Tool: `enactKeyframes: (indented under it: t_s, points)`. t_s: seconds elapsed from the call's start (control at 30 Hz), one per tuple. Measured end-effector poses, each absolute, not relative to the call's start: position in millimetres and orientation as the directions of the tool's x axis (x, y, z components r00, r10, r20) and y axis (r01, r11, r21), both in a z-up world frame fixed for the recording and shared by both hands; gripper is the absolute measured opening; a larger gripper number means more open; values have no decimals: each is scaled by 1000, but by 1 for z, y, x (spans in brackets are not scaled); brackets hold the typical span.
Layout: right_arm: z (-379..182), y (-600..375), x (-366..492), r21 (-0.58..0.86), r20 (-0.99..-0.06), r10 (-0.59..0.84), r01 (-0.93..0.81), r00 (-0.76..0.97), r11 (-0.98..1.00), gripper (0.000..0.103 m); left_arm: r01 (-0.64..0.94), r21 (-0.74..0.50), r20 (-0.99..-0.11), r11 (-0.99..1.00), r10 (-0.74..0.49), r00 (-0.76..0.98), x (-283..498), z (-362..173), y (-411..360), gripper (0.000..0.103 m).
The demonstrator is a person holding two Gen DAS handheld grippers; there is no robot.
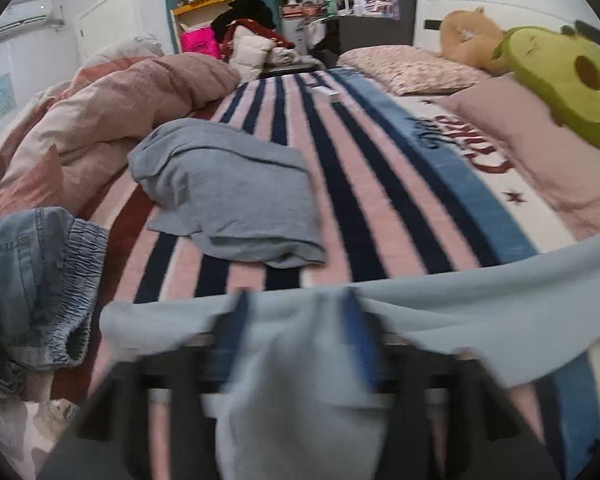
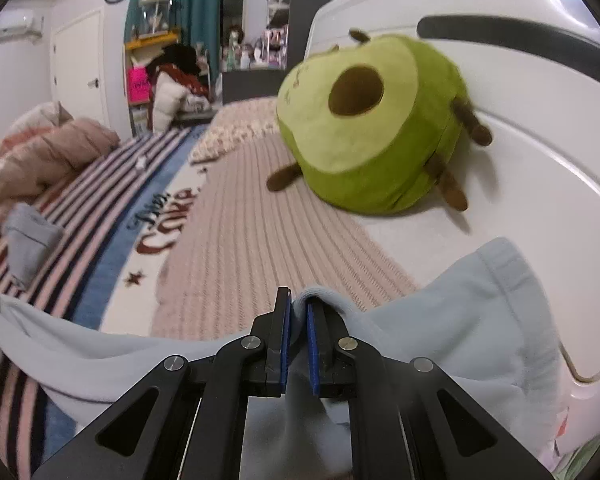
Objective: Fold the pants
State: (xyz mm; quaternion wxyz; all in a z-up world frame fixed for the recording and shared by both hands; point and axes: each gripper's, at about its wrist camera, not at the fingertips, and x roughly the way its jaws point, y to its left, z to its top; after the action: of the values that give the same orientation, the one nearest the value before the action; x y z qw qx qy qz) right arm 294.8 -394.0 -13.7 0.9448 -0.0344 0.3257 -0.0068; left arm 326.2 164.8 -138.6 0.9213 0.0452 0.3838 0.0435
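Both grippers grip the light blue pants (image 1: 480, 312), which hang stretched betw. them over the near part of the bed (image 1: 364, 184). Left gripper (image 1: 295, 312): jaws closed on a bunched fold of the pants, cloth spilling down over the fingers; view is blurred. Right gripper (image 2: 297, 312): jaws clamped on a pinched ridge of the same pants (image 2: 480, 320), blue pads (image 2: 285, 340) pressing the cloth from both sides, a hemmed edge lying to the right.

On the striped bedcover, far-left of the left gripper, a folded grey garment (image 1: 227, 196); at near left a crumpled denim piece (image 1: 31, 280). A pink duvet (image 1: 111, 120) is heaped at far left. Avocado plush (image 2: 372, 120) sits at far right on a ribbed pink pillow (image 2: 251, 216), touching the white headboard (image 2: 540, 140).
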Motion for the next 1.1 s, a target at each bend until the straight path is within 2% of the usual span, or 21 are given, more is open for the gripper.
enactKeyframes:
  t_s: [0.1,0.13,0.2,0.27,0.33,0.47,0.57,0.67,0.7,0.77,0.87,0.93,1.1]
  points:
    - [-29,-392,307,-86,-643,-46,-12,764,996,2,-53,100,-712,994,109,694,326,-142,175,64]
    - [-31,-392,309,-83,-650,-43,-15,759,996,4,-50,88,-710,995,98,697,321,-140,179,68]
    - [-32,-391,310,-62,-656,-19,-29,755,998,16,-32,79,-706,996,78,704,312,-135,179,76]
    - [-30,-390,305,-33,-656,13,-46,755,998,43,8,100,-704,995,66,707,293,-130,175,77]
    - [-23,-387,298,-3,-648,43,-59,760,998,55,42,135,-705,990,66,706,275,-127,169,78]
    - [-8,-379,280,-19,-626,40,-67,779,998,63,104,155,-722,982,41,691,241,-129,159,81]
    - [0,-377,268,7,-622,70,-84,780,996,64,187,136,-755,973,-20,655,231,-144,143,81]
    - [3,-376,256,43,-616,102,-96,781,994,64,195,159,-760,968,-6,650,234,-161,126,81]
    - [3,-375,252,51,-619,112,-102,777,993,64,194,174,-767,965,10,641,237,-168,123,79]
    - [4,-375,245,61,-623,126,-113,772,992,64,169,237,-781,957,84,619,246,-184,119,63]
    - [7,-376,230,69,-615,135,-117,777,991,64,173,202,-790,964,56,610,245,-187,119,43]
    - [7,-379,225,75,-612,135,-113,779,991,65,168,229,-778,959,77,623,242,-183,115,7]
    - [6,-378,215,96,-613,154,-121,775,988,65,109,234,-743,966,105,661,236,-161,129,3]
